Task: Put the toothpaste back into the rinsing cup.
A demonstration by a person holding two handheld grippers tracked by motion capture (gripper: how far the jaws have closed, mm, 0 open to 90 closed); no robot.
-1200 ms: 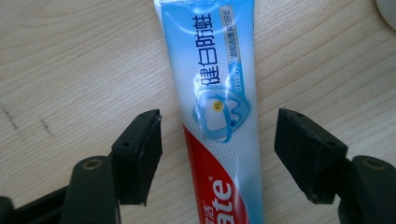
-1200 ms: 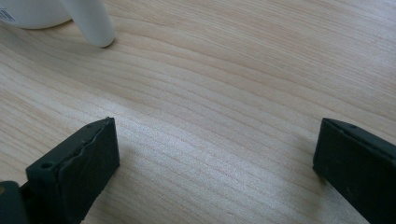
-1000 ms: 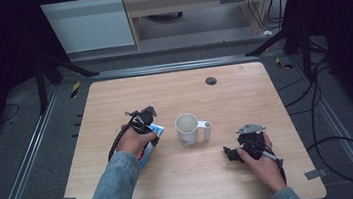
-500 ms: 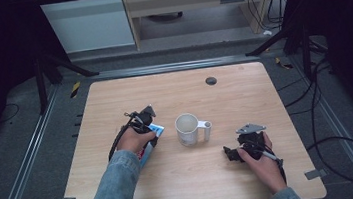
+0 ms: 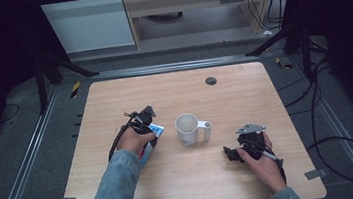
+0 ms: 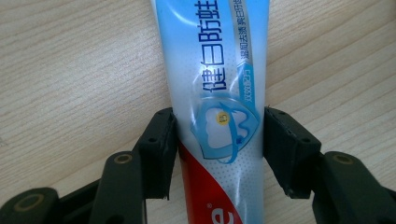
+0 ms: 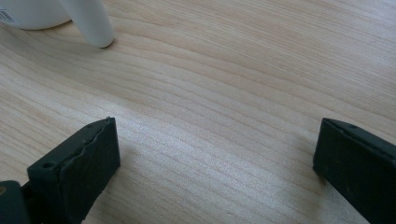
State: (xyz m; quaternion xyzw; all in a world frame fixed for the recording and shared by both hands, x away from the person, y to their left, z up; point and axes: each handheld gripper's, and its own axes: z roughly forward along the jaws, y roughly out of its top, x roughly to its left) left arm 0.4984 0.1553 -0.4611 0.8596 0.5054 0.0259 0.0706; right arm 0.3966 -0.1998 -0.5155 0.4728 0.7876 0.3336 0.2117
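We see a light wooden table (image 5: pixel 244 96) on a grey floor (image 5: pixel 30 161) between metal rails (image 5: pixel 19 170), with pale cabinets (image 5: pixel 90 23) behind and black cables (image 5: pixel 338 141) trailing at right

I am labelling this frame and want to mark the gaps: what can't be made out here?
- Toothpaste tube, left gripper view: both ends cut off by the frame edges. In the high view the left gripper and hand cover most of it.
- Mug, right gripper view: cut off at the top edge. Its contents are too small to tell in the high view.
- Small dark round thing on the table: too small to identify.
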